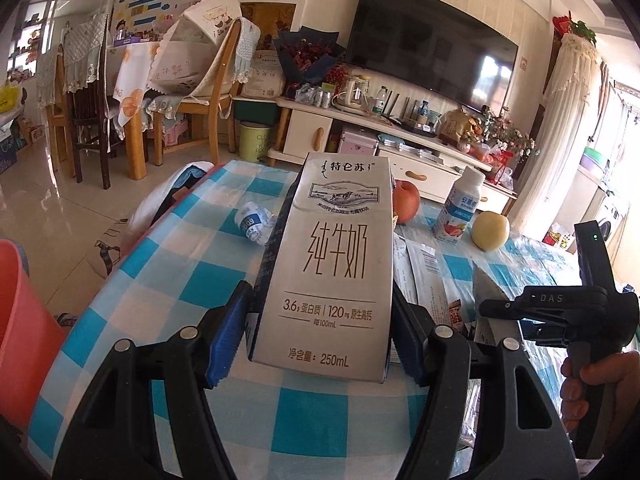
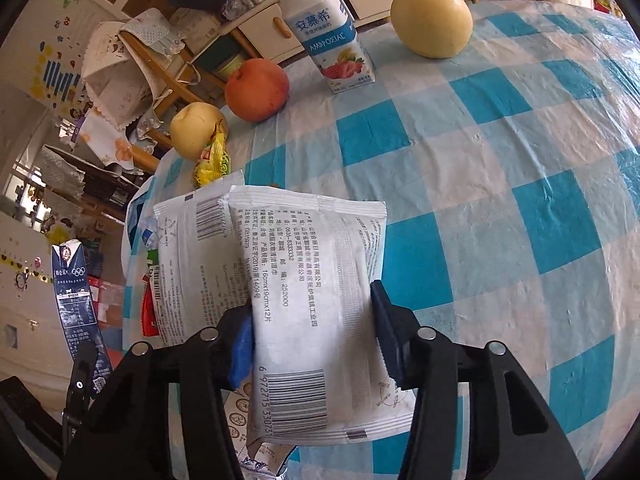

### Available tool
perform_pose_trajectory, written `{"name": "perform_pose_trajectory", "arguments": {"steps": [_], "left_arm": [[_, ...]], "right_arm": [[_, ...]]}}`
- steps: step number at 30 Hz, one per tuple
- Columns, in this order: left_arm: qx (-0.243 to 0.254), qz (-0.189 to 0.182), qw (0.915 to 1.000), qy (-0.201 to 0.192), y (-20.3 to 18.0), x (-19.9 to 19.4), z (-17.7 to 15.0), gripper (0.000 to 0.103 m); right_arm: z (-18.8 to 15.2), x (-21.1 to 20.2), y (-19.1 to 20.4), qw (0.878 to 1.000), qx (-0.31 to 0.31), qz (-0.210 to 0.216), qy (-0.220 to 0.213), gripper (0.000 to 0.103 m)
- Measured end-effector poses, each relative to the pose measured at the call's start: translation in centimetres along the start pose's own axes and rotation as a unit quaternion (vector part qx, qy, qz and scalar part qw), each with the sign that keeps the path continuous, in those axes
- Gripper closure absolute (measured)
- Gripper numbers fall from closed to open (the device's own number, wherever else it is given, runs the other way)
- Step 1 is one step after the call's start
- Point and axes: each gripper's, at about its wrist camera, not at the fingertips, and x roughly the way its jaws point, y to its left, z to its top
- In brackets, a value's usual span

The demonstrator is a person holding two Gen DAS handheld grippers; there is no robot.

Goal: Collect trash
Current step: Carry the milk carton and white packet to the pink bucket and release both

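Our left gripper (image 1: 320, 344) has its fingers about half apart, the blue pads pressed against both sides of a milk carton (image 1: 332, 264), which we hold raised above the table (image 1: 200, 280). Our right gripper (image 2: 316, 344) has its fingers drawn in to a narrower gap, and the pads sit against the two edges of a white wipes packet (image 2: 316, 304); whether they squeeze it firmly we cannot tell, though the packet fills the gap between them.

The carton is silver-grey with a dark blue side, printed with large brown characters, and its top is a little creased. The packet is a flat, crinkled white pouch, back side up, with small print and a barcode near our end. A second white packet (image 2: 192, 256) lies just beside it on its left, partly under it.

The table wears a blue-and-white checked cloth. On it we see a crushed plastic bottle (image 1: 254, 224) lying on its side near the far left edge, a red apple (image 2: 257, 90), two yellow pears (image 2: 432, 20) (image 2: 196, 130), an upright yoghurt drink bottle (image 2: 326, 28), and a yellow wrapper (image 2: 212, 160) touching the nearer pear. A red-orange bin (image 1: 20, 320) stands at the left of the table, below the carton's side. In the left view a hand (image 1: 600, 392) grips the other tool's handle at right.
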Motion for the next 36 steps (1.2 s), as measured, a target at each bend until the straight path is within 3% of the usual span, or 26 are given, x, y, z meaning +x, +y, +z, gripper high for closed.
{"name": "perform_pose_trajectory", "arguments": {"steps": [11, 16, 21, 26, 31, 36], "left_arm": [[-0.007, 0.02, 0.9997, -0.016, 1.7, -1.4, 0.9, 0.036], [-0.031, 0.046, 0.9977, -0.039, 3.1, -2.6, 1.5, 0.036], [-0.079, 0.101, 0.989, -0.074, 5.7, -4.5, 2.1, 0.036], [-0.139, 0.175, 0.97, -0.095, 9.4, -6.6, 2.6, 0.036], [-0.21, 0.25, 0.9382, -0.114, 13.9, -9.0, 2.5, 0.036], [-0.279, 0.307, 0.904, -0.104, 19.0, -10.5, 2.0, 0.036]], "right_arm": [[0.3, -4.3, 0.8, 0.998, -0.009, 0.021, -0.061, 0.066], [-0.1, -6.4, 2.5, 0.994, -0.012, 0.069, -0.085, 0.066], [-1.7, -7.0, 6.8, 0.987, -0.041, 0.142, -0.068, 0.066], [-4.2, -6.1, 13.6, 0.972, -0.096, 0.214, -0.029, 0.066], [-6.8, -5.1, 21.9, 0.95, -0.157, 0.269, 0.005, 0.066], [-9.9, -1.9, 30.6, 0.928, -0.216, 0.298, 0.049, 0.066]]}}
